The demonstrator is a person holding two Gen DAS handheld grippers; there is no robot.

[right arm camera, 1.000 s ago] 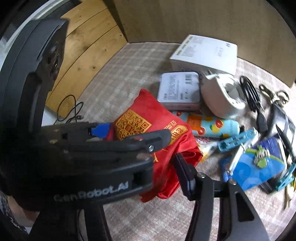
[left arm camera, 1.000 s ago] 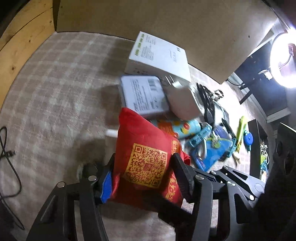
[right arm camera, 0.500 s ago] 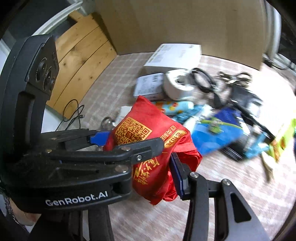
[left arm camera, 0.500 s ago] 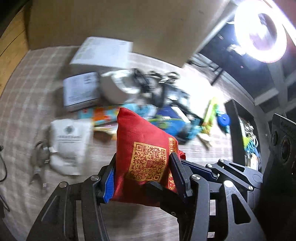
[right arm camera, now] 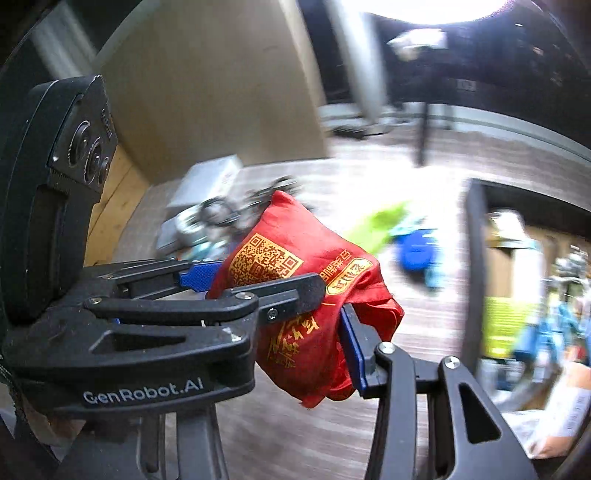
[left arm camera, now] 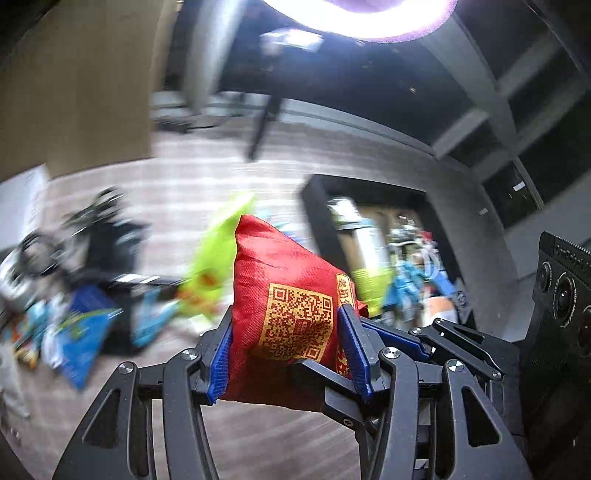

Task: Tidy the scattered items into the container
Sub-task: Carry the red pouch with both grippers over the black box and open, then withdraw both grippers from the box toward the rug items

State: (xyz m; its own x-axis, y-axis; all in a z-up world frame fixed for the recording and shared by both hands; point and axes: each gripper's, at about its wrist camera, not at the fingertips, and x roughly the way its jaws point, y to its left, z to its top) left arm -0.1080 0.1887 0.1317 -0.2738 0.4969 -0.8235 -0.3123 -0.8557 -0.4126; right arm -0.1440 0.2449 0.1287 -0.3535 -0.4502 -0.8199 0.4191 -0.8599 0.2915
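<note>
A red fabric pouch (left arm camera: 284,306) with a gold QR code is clamped between the blue pads of my left gripper (left arm camera: 286,343) and held above the floor. In the right wrist view the same pouch (right arm camera: 314,295) sits between my right gripper's fingers (right arm camera: 354,350), with the left gripper's body (right arm camera: 147,325) across the left of the frame; the right pad touches the pouch's side. A dark open container (left arm camera: 369,199) with several items inside lies ahead to the right, also in the right wrist view (right arm camera: 476,236).
Scattered items lie blurred on the checked mat (left arm camera: 258,435): a green packet (left arm camera: 218,258), blue packets (left arm camera: 85,332), black cables (left arm camera: 92,229), a white box (right arm camera: 207,181). A cardboard panel (left arm camera: 74,92) stands at the back left. A ring light (left arm camera: 362,18) glares above.
Both grippers have swung right with the red pouch, away from the white boxes and toward the dark container, which now fills the right of both views.
</note>
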